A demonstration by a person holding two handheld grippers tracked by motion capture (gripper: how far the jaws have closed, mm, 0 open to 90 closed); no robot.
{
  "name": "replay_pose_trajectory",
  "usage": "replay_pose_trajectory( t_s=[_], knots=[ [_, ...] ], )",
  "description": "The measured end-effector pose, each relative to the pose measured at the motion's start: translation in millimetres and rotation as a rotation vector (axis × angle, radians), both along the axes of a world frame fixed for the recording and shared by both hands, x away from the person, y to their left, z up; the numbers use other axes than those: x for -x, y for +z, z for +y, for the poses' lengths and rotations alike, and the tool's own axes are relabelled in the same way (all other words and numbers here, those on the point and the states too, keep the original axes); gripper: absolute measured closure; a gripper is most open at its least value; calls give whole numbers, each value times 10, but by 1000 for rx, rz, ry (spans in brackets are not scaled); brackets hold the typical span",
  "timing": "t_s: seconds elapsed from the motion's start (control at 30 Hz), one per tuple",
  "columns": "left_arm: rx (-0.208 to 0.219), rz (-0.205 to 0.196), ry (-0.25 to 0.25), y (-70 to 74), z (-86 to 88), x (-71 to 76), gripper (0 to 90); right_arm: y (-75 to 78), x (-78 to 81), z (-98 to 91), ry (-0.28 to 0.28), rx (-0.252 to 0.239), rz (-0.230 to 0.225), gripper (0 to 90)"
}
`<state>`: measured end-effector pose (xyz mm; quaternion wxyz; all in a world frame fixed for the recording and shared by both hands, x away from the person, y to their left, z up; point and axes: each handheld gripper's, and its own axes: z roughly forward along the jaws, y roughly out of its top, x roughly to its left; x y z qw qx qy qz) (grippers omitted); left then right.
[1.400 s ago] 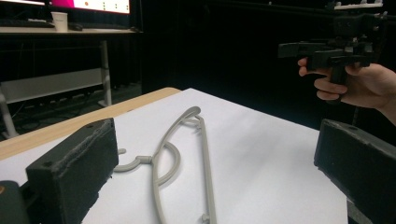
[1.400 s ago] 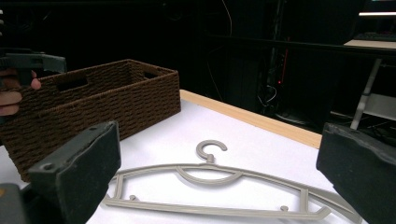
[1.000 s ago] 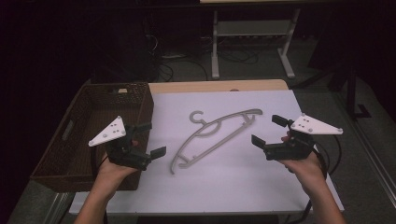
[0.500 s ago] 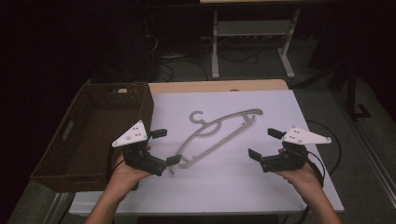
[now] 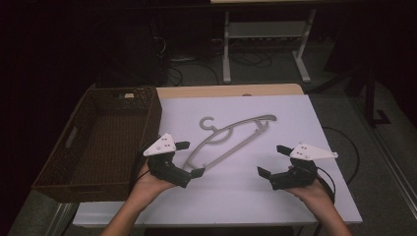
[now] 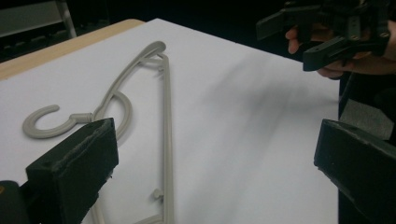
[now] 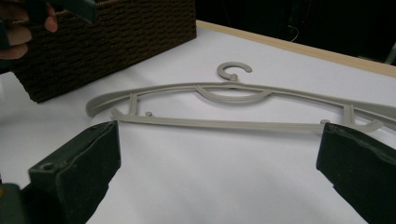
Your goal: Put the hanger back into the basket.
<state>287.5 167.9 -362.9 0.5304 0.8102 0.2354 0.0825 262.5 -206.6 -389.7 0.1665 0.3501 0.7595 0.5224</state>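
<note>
A grey plastic hanger (image 5: 230, 147) lies flat and slantwise on the white table top (image 5: 295, 123), with its hook pointing to the back left. My left gripper (image 5: 191, 158) is open at the hanger's near left end. In the left gripper view the hanger (image 6: 166, 140) runs forward between the spread jaws of the left gripper (image 6: 215, 172), close to the left one. My right gripper (image 5: 273, 161) stands open and empty over bare table, right of the hanger. The right gripper view faces the hanger (image 7: 224, 124) side-on, beyond the right gripper (image 7: 217, 172).
A dark wicker basket (image 5: 147, 98) stands along the table's left side, just left of my left hand, and also appears as the basket (image 7: 116, 32). A wooden table edge (image 5: 221, 91) runs along the back. A metal stand (image 5: 265, 29) is on the floor behind.
My left gripper has moved right, up to the hanger's near end. My right gripper has drifted left and toward the front edge. Both stay open; the hanger has not moved.
</note>
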Motion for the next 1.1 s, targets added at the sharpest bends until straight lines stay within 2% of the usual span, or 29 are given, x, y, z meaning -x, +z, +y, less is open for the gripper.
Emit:
replay_pose_trajectory(
  t_s=[0.27,0.3,0.43,0.47,0.5,0.6,0.63,0.7,0.8,0.83,0.97,1.07,1.1],
  knots=[
    [-40,15,-24,-162,-216,-201,0,-35,0,-30,-4,4,6,0],
    [-52,15,-44,-197,-271,-283,19,-39,-3,-35,-5,4,3,0],
    [-60,23,-59,-252,-368,-390,71,-51,-6,-40,-6,4,12,0],
    [-59,25,-65,-292,-431,-470,102,-55,-6,-38,-7,3,14,0],
    [-65,18,-71,-311,-460,-509,171,-58,-6,-38,-7,4,13,0],
    [-74,26,-70,-363,-531,-593,199,-60,-6,-37,-6,5,14,0],
    [-79,33,-77,-428,-596,-671,286,-60,-4,-37,-5,4,15,0],
    [-81,41,-76,-466,-635,-707,321,-61,-4,-38,-5,5,14,0],
    [-107,51,-85,-570,-743,-821,433,-62,-4,-50,-3,4,11,0],
    [-113,68,-79,-636,-835,-876,452,-62,-5,-53,-4,5,10,0],
    [-134,86,-71,-693,-949,-954,519,-61,-4,-67,-5,0,12,0],
    [-191,90,-63,-722,-1077,-1032,563,-65,-4,-79,-6,2,14,0],
    [-198,93,-59,-727,-1104,-1048,571,-66,-4,-81,-7,1,16,0]
  ],
)
